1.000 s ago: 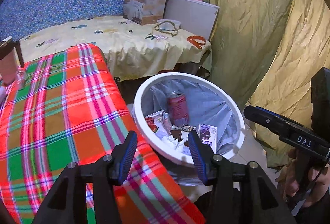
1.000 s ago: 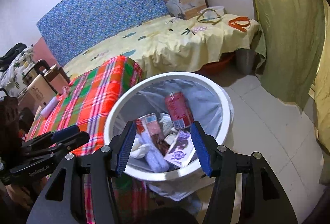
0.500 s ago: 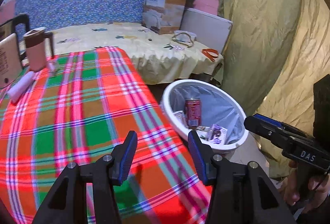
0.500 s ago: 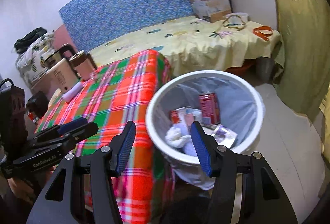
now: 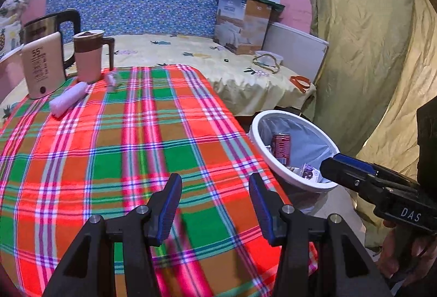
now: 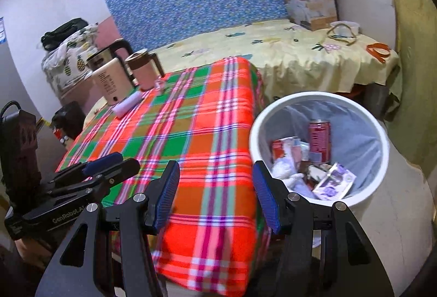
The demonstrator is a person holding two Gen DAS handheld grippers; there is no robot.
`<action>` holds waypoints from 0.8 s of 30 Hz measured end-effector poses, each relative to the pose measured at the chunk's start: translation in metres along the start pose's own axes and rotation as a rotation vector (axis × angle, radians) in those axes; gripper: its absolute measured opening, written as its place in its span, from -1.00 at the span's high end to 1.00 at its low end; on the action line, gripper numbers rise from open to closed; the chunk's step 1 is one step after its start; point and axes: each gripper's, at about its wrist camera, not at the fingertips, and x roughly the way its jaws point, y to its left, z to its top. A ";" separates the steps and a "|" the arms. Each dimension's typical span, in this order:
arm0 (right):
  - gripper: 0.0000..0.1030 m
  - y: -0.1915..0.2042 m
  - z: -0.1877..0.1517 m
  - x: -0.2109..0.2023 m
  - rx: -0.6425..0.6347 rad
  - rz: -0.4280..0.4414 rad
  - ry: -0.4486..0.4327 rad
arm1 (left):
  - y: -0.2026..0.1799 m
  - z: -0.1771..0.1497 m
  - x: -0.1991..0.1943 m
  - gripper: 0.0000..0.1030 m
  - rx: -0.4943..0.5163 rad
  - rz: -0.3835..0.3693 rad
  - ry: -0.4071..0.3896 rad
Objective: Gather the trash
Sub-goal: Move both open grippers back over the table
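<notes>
Left wrist view: my left gripper (image 5: 214,189) w/ jaws apart, nothing between, over the plaid tablecloth (image 5: 114,149). My right gripper (image 6: 215,178) likewise spread and empty, above the cloth's edge. White trash bin (image 6: 383,138) stands on the floor just beside the table; inside: red can (image 6: 319,140), wrappers, crumpled tissue. Far end of cloth: kettle (image 5: 43,64), mug (image 5: 88,56), white roll (image 5: 69,99).
</notes>
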 end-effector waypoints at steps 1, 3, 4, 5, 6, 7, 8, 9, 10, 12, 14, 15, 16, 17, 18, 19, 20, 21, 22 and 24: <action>-0.11 0.003 0.000 0.001 -0.006 0.006 0.003 | 0.002 -0.001 -0.001 0.02 -0.002 0.005 -0.002; -0.11 0.009 -0.001 0.003 -0.015 0.019 0.009 | 0.007 -0.004 -0.005 0.02 -0.009 0.014 -0.004; -0.11 0.011 -0.001 0.004 -0.019 0.023 0.011 | 0.008 -0.004 -0.005 0.02 -0.013 0.016 -0.003; -0.11 0.014 -0.001 0.005 -0.022 0.027 0.014 | 0.010 -0.005 -0.006 0.01 -0.018 0.021 -0.003; -0.11 0.016 -0.001 0.007 -0.024 0.030 0.016 | 0.013 -0.007 -0.007 0.01 -0.021 0.025 -0.004; -0.11 0.018 -0.002 0.008 -0.027 0.033 0.020 | 0.015 -0.007 -0.008 0.01 -0.024 0.029 -0.003; -0.11 0.019 -0.002 0.008 -0.029 0.036 0.023 | 0.017 -0.008 -0.009 0.01 -0.028 0.032 -0.003; -0.11 0.021 -0.002 0.009 -0.032 0.038 0.025 | 0.019 -0.009 -0.010 0.01 -0.031 0.035 -0.003; -0.11 0.023 -0.003 0.010 -0.034 0.040 0.029 | 0.021 -0.009 -0.010 0.02 -0.034 0.037 -0.003; -0.11 0.025 -0.003 0.013 -0.036 0.043 0.035 | 0.024 -0.010 -0.012 0.01 -0.039 0.044 -0.005; -0.11 0.027 -0.004 0.014 -0.037 0.043 0.041 | 0.029 -0.010 -0.013 0.01 -0.046 0.052 -0.007; -0.11 0.028 -0.004 0.015 -0.039 0.043 0.044 | 0.031 -0.010 -0.014 0.02 -0.049 0.054 -0.008; -0.11 0.029 -0.004 0.016 -0.043 0.043 0.048 | 0.033 -0.011 -0.015 0.02 -0.053 0.059 -0.009; -0.11 0.031 -0.005 0.018 -0.045 0.041 0.051 | 0.035 -0.011 -0.015 0.02 -0.055 0.063 -0.010; -0.11 0.033 -0.005 0.019 -0.050 0.040 0.056 | 0.038 -0.011 -0.016 0.02 -0.058 0.068 -0.010; -0.11 0.034 -0.005 0.020 -0.055 0.038 0.060 | 0.040 -0.011 -0.016 0.02 -0.062 0.073 -0.010; -0.11 0.036 -0.005 0.022 -0.063 0.036 0.064 | 0.042 -0.011 -0.017 0.02 -0.065 0.077 -0.011; -0.11 0.038 -0.005 0.024 -0.071 0.036 0.068 | 0.045 -0.012 -0.018 0.02 -0.068 0.082 -0.010; -0.11 0.040 -0.005 0.026 -0.077 0.038 0.072 | 0.047 -0.012 -0.018 0.01 -0.070 0.087 -0.010; -0.11 0.043 -0.004 0.029 -0.085 0.048 0.079 | 0.052 -0.013 -0.020 0.01 -0.075 0.099 -0.009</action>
